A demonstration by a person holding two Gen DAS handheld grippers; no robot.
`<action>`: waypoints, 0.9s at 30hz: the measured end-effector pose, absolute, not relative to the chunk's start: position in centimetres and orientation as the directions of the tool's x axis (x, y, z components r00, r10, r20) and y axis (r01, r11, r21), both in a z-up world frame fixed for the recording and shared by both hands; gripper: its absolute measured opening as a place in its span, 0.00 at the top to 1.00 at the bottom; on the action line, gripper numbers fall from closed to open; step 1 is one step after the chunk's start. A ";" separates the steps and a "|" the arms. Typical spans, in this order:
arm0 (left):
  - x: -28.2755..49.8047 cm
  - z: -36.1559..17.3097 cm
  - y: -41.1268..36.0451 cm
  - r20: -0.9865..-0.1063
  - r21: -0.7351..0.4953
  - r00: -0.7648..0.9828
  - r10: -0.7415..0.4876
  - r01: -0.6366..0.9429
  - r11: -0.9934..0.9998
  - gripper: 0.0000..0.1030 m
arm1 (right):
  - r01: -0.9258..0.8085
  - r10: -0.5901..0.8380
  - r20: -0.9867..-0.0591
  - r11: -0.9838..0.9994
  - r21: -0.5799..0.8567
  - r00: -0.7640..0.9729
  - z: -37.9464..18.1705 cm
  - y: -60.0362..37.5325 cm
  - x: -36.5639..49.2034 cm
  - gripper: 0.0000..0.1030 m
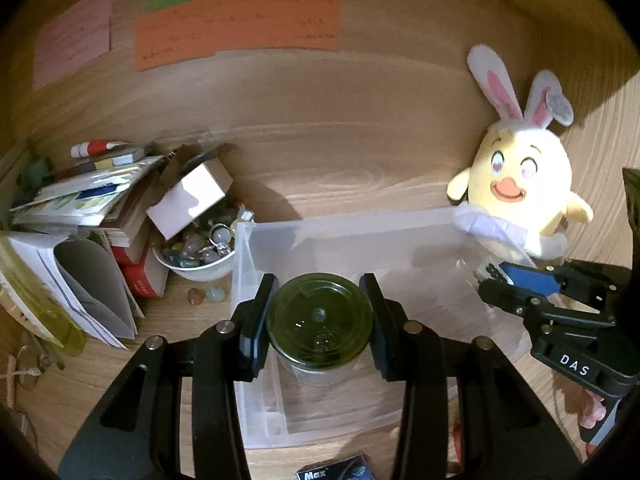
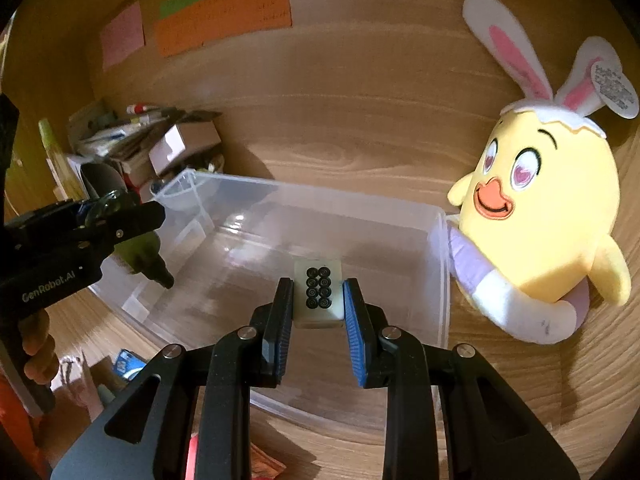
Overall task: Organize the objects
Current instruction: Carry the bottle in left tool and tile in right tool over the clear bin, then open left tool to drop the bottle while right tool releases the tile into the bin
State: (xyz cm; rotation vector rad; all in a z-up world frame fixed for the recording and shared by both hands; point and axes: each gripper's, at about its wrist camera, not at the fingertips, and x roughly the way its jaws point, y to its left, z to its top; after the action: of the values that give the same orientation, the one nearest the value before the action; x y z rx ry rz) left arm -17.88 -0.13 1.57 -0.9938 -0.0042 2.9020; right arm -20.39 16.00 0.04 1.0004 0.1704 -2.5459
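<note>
A green glass jar (image 1: 319, 326) sits clamped between the two pads of the left hand-held gripper (image 1: 318, 326), seen bottom-on from the left wrist view, and hangs over the left end of a clear plastic bin (image 1: 360, 232). A cream mahjong tile (image 2: 318, 292) printed with eight black circles is pinched between the blue ribbed pads of the right hand-held gripper (image 2: 318, 320), whose jaws are parted only by the tile's width; it is held above the inside of the same bin (image 2: 440, 280). From the right wrist view the left hand-held gripper (image 2: 132, 220) reaches in from the left side with the jar (image 2: 140, 256) tilted over the bin's left rim. Ahead and to the right of the right hand-held gripper, a yellow chick plush with rabbit ears (image 2: 536, 208) leans against the bin's right wall. Ahead and to the left of the left hand-held gripper, just beside the bin, stands a white bowl of polished stones (image 1: 200, 252), with a small cardboard box (image 1: 190, 202) tilted on top of it and a heap of books and papers (image 1: 80, 216) further left. All rest on a wooden worktop (image 1: 340, 160), and coloured paper notes (image 1: 236, 28) stick to the wooden panel behind.
</note>
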 end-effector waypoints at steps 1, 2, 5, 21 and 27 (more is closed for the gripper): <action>-17.9 1.4 0.0 -0.617 -0.024 -0.784 0.072 -0.072 -0.997 0.60 | 0.407 -0.315 -0.679 -0.913 0.027 -0.663 -0.1 16.0 -20.4 0.78; -18.0 1.3 0.1 -0.623 -0.021 -0.779 0.072 -0.075 -0.997 0.60 | 0.407 -0.313 -0.682 -0.913 0.025 -0.661 -0.2 15.9 -20.5 0.78; -18.1 0.8 0.5 -0.639 -0.021 -0.765 0.080 -0.086 -0.996 0.60 | 0.411 -0.306 -0.690 -0.912 0.014 -0.656 -0.5 15.7 -20.6 0.78; -18.3 -0.2 0.3 -0.690 -0.102 -0.703 0.172 -0.141 -0.985 0.39 | 0.413 -0.270 -0.703 -0.910 -0.038 -0.658 -1.0 14.5 -20.4 0.76; -17.6 0.6 -0.1 -0.676 -0.100 -0.718 0.169 -0.137 -0.985 0.36 | 0.414 -0.273 -0.692 -0.909 -0.042 -0.669 -0.8 14.5 -20.1 0.63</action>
State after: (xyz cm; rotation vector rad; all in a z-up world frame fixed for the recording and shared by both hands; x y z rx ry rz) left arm -17.63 -0.15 0.57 -1.0946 -0.0635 2.7670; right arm -20.14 14.52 -0.79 1.0130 0.2757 -2.5533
